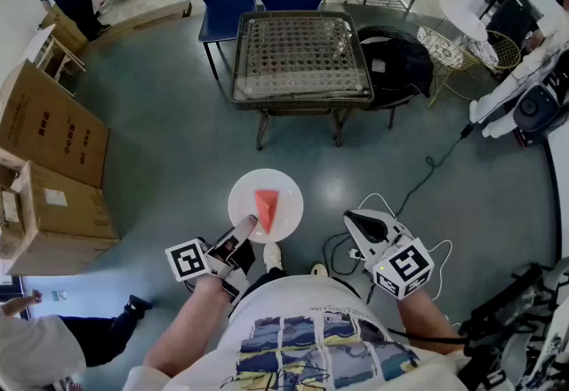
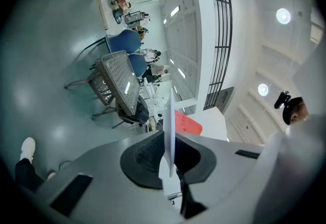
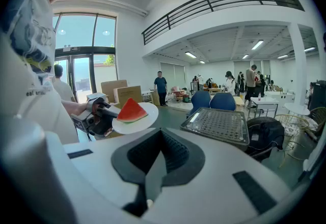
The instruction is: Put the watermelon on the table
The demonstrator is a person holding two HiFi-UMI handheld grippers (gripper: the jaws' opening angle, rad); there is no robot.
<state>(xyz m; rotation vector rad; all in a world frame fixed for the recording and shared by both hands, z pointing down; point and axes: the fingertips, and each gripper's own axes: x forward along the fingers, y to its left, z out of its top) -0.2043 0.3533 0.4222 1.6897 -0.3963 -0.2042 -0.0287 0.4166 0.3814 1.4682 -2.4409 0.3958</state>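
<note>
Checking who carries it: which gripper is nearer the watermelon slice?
Left. The left gripper clamps the plate under the watermelon slice; the right gripper hangs apart, off to its right.

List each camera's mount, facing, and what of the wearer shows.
Head view: on the person's head, facing steeply down; forearms, shirt, left gripper, right gripper show.
Left gripper view: on that gripper, rolled sideways, along jaws shut on the plate rim; shoe shows.
Right gripper view: on that gripper, facing the table; shirt, left forearm show.
Shared: plate, watermelon, table in all three.
</note>
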